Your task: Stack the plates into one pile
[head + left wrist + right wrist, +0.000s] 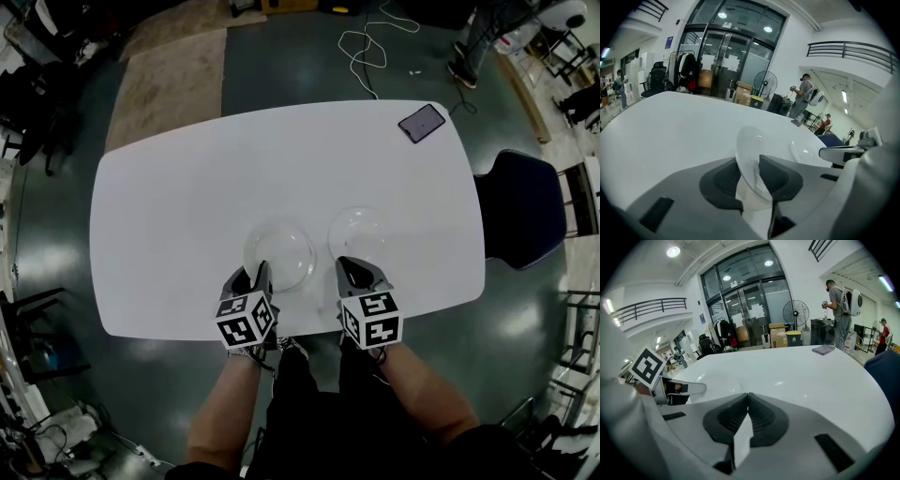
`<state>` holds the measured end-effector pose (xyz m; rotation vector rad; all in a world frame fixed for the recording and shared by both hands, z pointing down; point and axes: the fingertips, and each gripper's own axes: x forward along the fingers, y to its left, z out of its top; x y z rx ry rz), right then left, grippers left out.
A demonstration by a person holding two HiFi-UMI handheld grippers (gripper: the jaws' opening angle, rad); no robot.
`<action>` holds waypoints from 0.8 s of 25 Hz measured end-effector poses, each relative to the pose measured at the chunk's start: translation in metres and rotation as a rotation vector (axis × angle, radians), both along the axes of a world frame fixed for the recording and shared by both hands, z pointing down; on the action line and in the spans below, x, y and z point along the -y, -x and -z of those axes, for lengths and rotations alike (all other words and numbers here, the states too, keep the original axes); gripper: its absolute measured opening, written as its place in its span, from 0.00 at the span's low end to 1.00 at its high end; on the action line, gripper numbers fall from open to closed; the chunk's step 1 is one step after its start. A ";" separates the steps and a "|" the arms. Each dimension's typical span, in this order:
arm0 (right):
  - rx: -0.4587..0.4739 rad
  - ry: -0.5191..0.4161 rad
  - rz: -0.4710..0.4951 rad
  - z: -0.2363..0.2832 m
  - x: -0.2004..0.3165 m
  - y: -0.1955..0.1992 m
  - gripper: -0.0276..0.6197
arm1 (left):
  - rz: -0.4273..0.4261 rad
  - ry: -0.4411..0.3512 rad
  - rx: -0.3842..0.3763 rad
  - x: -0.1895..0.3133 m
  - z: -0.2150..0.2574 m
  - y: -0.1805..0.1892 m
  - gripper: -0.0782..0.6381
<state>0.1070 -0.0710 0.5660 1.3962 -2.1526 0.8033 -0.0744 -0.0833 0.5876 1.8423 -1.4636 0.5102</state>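
White counter (pixel 281 159), near edge: two glassy plates lie side by side, not yet piled. Left claw (pixel 263 270) stands half-open astride the rim of the left plate (pixel 281 251) (no squeeze visible). Right claw (pixel 351 266), closed and empty, sits by the right plate (pixel 361 232). Best to clamp the rim firmly, then lift level.

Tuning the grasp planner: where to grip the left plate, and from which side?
Pinch the left plate by its near rim, coming from the person's side. It lies flat on the table, so only that thin edge offers a pinch.
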 end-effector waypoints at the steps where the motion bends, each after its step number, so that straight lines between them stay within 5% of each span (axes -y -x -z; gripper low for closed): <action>1: 0.001 0.000 0.001 0.000 0.000 0.001 0.07 | 0.001 0.000 0.008 0.000 0.000 0.001 0.29; 20: 0.000 0.012 0.009 -0.004 -0.008 0.003 0.07 | -0.011 0.037 0.120 -0.010 -0.022 0.008 0.40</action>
